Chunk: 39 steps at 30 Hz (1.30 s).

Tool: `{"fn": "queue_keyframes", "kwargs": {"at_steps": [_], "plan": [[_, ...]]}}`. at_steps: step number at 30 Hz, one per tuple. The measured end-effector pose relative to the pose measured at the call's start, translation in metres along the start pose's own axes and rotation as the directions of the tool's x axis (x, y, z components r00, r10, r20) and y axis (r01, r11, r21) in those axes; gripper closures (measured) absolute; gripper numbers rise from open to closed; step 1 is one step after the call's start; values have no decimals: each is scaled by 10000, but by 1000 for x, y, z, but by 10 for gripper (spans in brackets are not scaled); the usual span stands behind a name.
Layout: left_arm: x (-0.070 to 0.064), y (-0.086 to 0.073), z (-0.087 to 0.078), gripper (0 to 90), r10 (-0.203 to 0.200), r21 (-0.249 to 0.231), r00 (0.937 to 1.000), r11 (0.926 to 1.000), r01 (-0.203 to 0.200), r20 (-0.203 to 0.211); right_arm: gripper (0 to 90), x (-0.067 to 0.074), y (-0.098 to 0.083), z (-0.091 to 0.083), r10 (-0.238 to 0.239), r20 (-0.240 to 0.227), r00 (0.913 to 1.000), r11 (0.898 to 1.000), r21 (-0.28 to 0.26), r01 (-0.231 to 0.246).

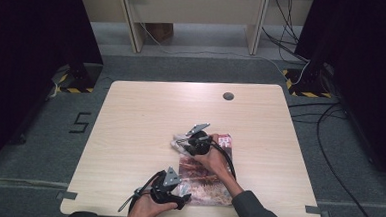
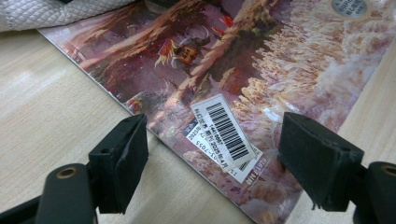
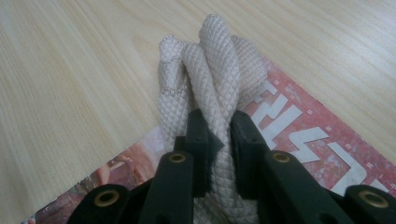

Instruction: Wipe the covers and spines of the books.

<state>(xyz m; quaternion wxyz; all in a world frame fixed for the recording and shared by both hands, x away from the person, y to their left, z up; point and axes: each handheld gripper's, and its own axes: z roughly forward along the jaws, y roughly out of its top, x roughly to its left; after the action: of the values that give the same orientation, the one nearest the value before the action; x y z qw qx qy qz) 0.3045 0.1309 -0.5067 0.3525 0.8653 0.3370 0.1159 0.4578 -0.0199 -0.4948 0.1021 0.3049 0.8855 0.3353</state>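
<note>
Over the magazine, right gripper clamped on white cloth, left gripper wide, empty.

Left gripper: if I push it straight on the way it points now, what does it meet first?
Most likely the magazine: the open left gripper straddles its near corner, with the barcode sticker between the jaws. Depth is unclear, so it may meet the table first.
</note>
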Motion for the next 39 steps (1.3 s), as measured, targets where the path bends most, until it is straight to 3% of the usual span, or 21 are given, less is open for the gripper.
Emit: {"fn": "queue_keyframes", "kwargs": {"at_steps": [3,5,13,16,19,22,27,30,35,39], "plan": [[-1,0,0,239,1,-43,10000,10000,-2,-38,798,-6,-2,-1,71,418,9991,9999,-110,-66],[-1,-1,0,238,-18,-56,10000,10000,17,-40,800,-6,-5,-2,203,345,9992,9995,-245,-195],[-3,-2,-1,238,-18,-143,9999,9999,16,-170,798,9,-12,-9,-209,-101,9997,9997,-126,208],[-3,-2,-1,239,-37,-148,9999,9999,35,-148,797,6,-13,-9,-198,-56,9998,9996,-206,197],[-4,-4,-2,238,15,-214,9998,9998,-19,-193,797,2,-15,-11,-169,337,9993,9996,-204,176],[-5,-4,-3,238,11,-235,9997,9997,-17,-258,800,0,-18,-13,68,251,9997,9997,-245,-61],[-5,-6,-5,238,-25,-199,9997,9998,20,-247,799,9,-20,-15,-132,-222,9997,9997,-190,128],[-6,-8,-6,238,-49,-218,9997,9998,44,-245,797,11,-21,-15,-296,-190,9994,9994,-180,292],[-7,-11,-9,233,-61,-151,9999,9999,60,-104,796,5,-22,-17,-193,73,9998,9996,-200,195],[-7,-13,-9,227,-192,-237,9997,9995,189,-118,798,5,-24,-18,-48,21,10000,9998,-206,48]]}}
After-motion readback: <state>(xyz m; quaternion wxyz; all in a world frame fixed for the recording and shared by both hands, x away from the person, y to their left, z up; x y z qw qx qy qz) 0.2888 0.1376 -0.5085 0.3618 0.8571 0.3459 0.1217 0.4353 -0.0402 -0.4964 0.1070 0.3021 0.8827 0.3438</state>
